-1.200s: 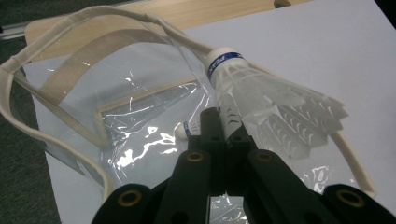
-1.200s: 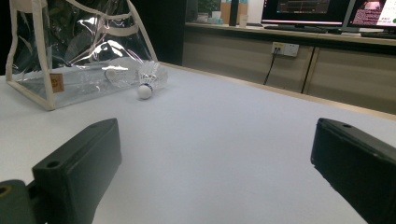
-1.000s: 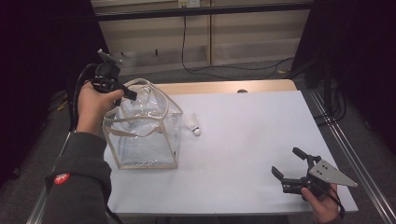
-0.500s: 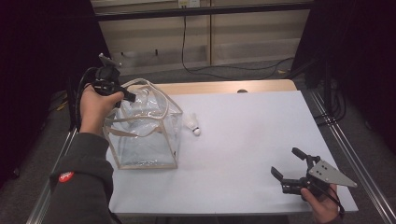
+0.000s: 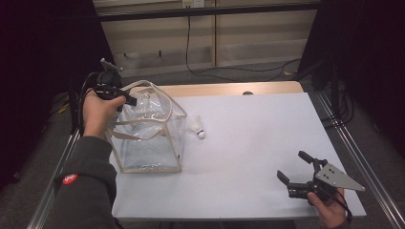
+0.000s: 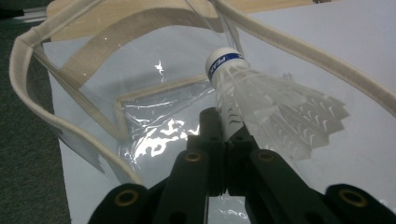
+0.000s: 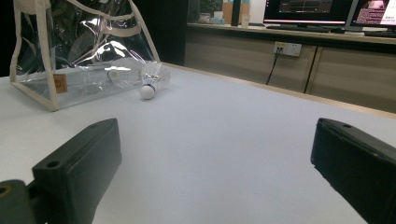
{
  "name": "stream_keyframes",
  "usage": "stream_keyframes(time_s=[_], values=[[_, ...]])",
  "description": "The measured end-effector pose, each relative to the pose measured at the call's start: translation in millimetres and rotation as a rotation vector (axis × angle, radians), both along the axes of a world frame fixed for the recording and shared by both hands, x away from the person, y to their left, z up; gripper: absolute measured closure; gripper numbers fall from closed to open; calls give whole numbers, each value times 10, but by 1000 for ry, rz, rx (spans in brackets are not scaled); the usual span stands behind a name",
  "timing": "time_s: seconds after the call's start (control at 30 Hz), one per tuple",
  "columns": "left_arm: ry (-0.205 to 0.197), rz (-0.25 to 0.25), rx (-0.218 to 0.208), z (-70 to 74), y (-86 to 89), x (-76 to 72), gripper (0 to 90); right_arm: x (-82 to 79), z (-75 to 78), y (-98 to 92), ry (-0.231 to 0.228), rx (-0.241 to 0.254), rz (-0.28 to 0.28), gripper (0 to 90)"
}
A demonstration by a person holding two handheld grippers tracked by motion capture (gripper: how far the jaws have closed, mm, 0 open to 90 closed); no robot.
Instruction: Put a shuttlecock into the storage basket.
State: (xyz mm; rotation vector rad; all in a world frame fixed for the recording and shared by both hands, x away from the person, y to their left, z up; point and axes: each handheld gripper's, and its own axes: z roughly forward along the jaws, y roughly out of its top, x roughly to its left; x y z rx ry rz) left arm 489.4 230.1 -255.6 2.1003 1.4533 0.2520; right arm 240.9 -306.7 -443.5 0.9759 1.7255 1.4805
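Note:
My left gripper hovers over the open mouth of a clear plastic bag with beige trim at the table's left. In the left gripper view, the left gripper pinches the feathers of a white shuttlecock with a blue band. Its jaws have just been opening a little, with the shuttlecock still between them, above the bag's rim. A second shuttlecock lies on the table just right of the bag. My right gripper rests open and empty near the front right corner.
The white table stretches wide between the bag and the right gripper. The loose shuttlecock lies far ahead of its jaws. Cabinets and a cable stand beyond the far edge. Metal rails run along both sides.
The left hand has shifted very slightly above the bag's mouth. The right gripper has kept still.

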Motion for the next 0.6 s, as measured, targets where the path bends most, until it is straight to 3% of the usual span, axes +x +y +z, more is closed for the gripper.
stream_keyframes(time_s=[0.1, 0.23, 0.6], values=[[-3, 23, -14, -7, 17, -4, 822, -3, 1, 0, 0, 1, -1, 17], [2, 7, -30, 1, 5, -21, 811, -3, 0, 3, 0, -1, 3, 17], [6, -45, -56, 88, -114, -79, 670, -5, 5, -3, -5, -3, 1, 18]])
